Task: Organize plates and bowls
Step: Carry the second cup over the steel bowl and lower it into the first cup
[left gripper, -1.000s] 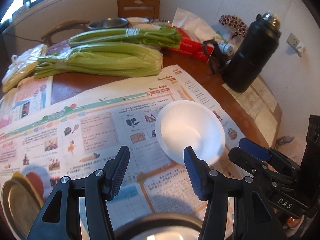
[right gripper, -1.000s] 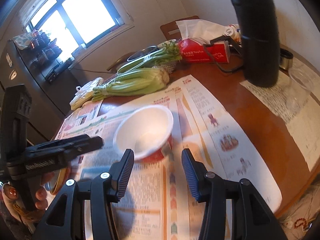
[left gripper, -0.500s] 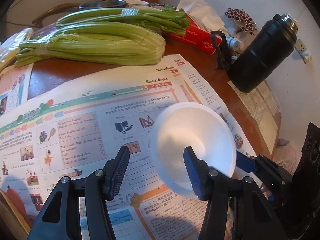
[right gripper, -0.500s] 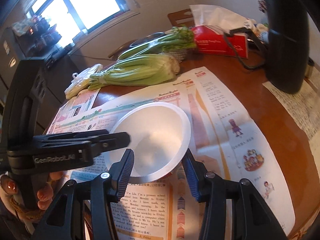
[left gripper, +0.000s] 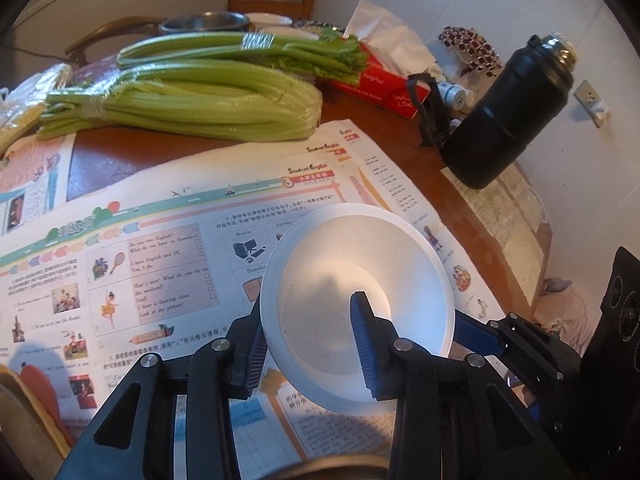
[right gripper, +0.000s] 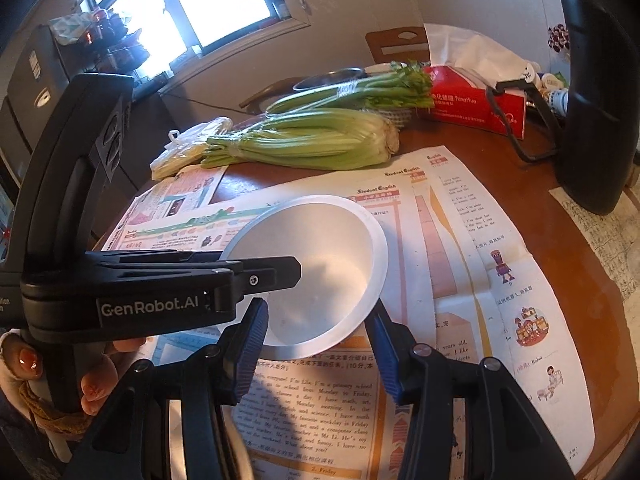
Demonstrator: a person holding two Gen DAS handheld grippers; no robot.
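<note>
A white bowl (left gripper: 360, 300) is tipped up off the newspaper, its mouth facing the left wrist camera. My left gripper (left gripper: 306, 312) is shut on its near rim, one pad outside the wall and one pad inside. In the right wrist view the same bowl (right gripper: 320, 264) sits right at my right gripper (right gripper: 316, 316), whose fingers stand open on either side of the bowl's lower wall under the rim. The left gripper's fingers (right gripper: 280, 272) reach in from the left over the rim. The right gripper's blue fingertip (left gripper: 476, 336) shows from behind the bowl.
Newspaper (left gripper: 160, 248) covers the round wooden table. Two celery bunches (left gripper: 192, 100), a red tissue box (left gripper: 380, 84) and a steel bowl (left gripper: 204, 22) lie at the back. A tall black flask (left gripper: 504, 116) stands right. A yellowish plate edge (left gripper: 24, 412) is at lower left.
The left gripper has closed from open onto the bowl's rim. The bowl has tipped up and come nearer. The right gripper has moved in until the bowl sits between its fingers.
</note>
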